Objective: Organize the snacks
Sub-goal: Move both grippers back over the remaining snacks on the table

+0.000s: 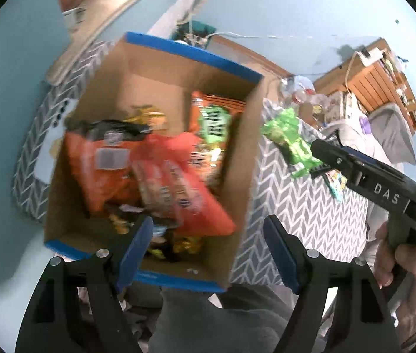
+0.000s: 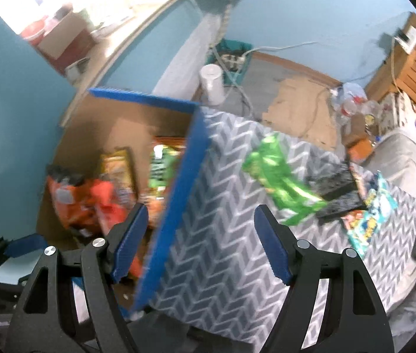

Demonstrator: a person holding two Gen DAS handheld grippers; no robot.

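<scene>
A cardboard box (image 1: 237,153) with blue-taped rims stands on a table with a grey chevron cloth (image 1: 302,206). Inside lie orange snack bags (image 1: 161,176), a green-and-orange bag (image 1: 214,117) and yellow packets. My left gripper (image 1: 208,250) hangs open over the box's near right corner, holding nothing. My right gripper (image 2: 200,244) is open above the box's blue right rim (image 2: 178,191) and the cloth, nothing between its fingers. On the cloth to the right lie a green bag (image 2: 278,182), a black packet (image 2: 337,194) and a teal packet (image 2: 375,214). In the left wrist view the right gripper (image 1: 334,154) is over the green bag (image 1: 287,138).
A hand (image 1: 402,267) holds the right gripper's grip. Behind the table are a blue wall, a white cylinder (image 2: 212,83), cables, floor clutter and a wooden shelf (image 2: 414,67). A grey-covered seat (image 2: 408,153) is at the right. Both views are motion-blurred.
</scene>
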